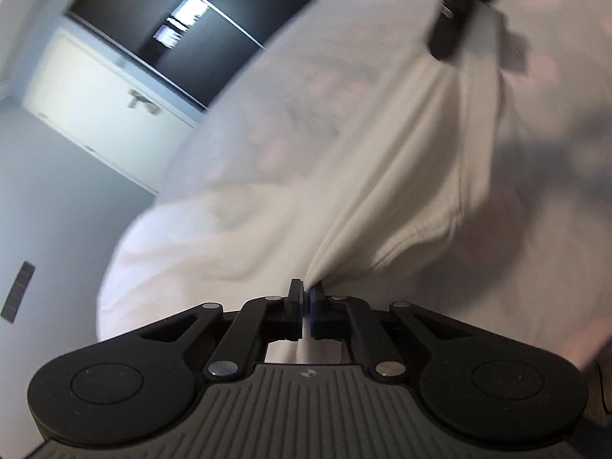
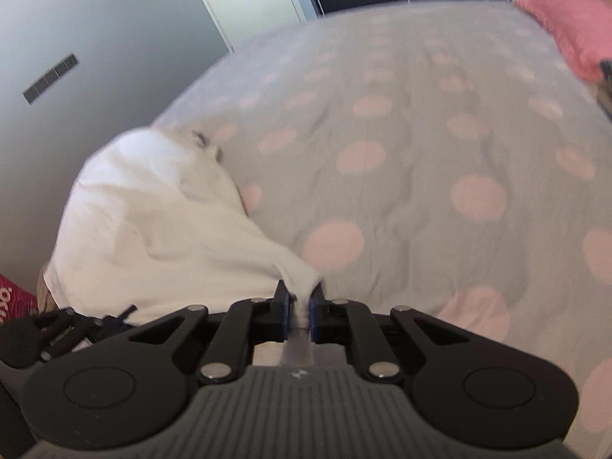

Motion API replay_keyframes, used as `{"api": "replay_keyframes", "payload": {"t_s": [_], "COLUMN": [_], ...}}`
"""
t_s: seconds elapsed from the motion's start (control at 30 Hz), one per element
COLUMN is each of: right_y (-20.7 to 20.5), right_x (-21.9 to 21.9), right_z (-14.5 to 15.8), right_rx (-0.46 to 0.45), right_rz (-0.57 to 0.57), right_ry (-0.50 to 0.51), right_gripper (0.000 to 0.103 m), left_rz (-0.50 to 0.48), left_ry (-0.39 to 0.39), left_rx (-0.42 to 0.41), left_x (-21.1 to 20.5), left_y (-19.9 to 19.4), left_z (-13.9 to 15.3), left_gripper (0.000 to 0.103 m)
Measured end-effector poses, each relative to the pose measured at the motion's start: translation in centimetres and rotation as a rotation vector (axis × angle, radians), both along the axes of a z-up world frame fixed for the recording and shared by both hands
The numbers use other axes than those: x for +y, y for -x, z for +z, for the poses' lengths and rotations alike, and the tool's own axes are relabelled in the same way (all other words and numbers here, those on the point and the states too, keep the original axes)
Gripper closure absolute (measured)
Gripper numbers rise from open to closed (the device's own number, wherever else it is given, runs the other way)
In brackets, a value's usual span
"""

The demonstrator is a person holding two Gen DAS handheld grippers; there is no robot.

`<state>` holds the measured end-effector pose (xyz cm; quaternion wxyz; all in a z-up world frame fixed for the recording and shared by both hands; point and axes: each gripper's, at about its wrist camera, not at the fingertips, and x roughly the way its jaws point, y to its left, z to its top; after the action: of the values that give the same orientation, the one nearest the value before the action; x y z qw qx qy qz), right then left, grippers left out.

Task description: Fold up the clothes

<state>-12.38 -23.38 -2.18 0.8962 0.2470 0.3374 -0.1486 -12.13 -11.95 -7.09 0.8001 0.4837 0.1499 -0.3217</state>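
A white garment [image 1: 344,160] fills most of the left wrist view, pulled into folds that run down to my left gripper [image 1: 306,292], which is shut on a pinch of its cloth. The other gripper [image 1: 449,19] shows blurred at the top right of that view, against the same cloth. In the right wrist view the white garment [image 2: 153,225] lies bunched at the left on the bed. My right gripper [image 2: 302,298] is shut on a gathered corner of it, with the cloth bulging between the blue pads. The left gripper [image 2: 57,332] appears dark at the lower left edge.
The bed cover [image 2: 420,176] is grey with pink dots and stretches away to the right. A pink pillow [image 2: 570,26] lies at its far right corner. A grey wall [image 2: 95,38], a white door [image 1: 111,107] and dark wardrobe panels [image 1: 183,26] stand beyond the bed.
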Motion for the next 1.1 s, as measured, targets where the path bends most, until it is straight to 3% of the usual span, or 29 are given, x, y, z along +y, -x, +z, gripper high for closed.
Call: {"api": "replay_keyframes", "payload": {"t_s": [0.13, 0.27, 0.47, 0.6, 0.7, 0.8, 0.93, 1.1], "right_y": [1.5, 4.2, 10.1, 14.3, 16.5, 16.5, 14.1, 9.7], "right_x": [-0.1, -0.2, 0.0, 1.0, 1.3, 0.5, -1.7, -5.8], "right_z": [5.4, 12.7, 23.9, 29.5, 32.1, 32.1, 27.9, 19.3], "right_rx": [-0.143, -0.307, -0.557, -0.699, -0.745, -0.708, -0.549, -0.296], "right_rz": [-0.043, -0.1, -0.214, -0.255, -0.266, -0.266, -0.243, -0.216], "right_ry": [0.09, 0.244, 0.496, 0.642, 0.69, 0.682, 0.621, 0.476], "right_gripper": [0.093, 0.094, 0.094, 0.094, 0.094, 0.094, 0.094, 0.094], "left_rz": [0.017, -0.007, -0.15, -0.256, -0.317, -0.345, -0.316, -0.244], "left_ry": [0.203, 0.382, 0.626, 0.751, 0.797, 0.773, 0.641, 0.437], "left_rx": [-0.019, -0.033, -0.081, -0.058, 0.047, 0.158, 0.273, 0.382], "left_x": [-0.2, -0.8, -0.8, -0.1, 0.3, -0.4, -3.1, -6.6], "left_y": [-0.4, -0.2, 2.5, 4.0, 4.1, 2.6, -0.6, -4.2], "left_z": [8.2, 16.7, 28.2, 33.3, 35.2, 34.4, 30.3, 23.0], "left_gripper": [0.102, 0.102, 0.102, 0.102, 0.103, 0.103, 0.103, 0.103]}}
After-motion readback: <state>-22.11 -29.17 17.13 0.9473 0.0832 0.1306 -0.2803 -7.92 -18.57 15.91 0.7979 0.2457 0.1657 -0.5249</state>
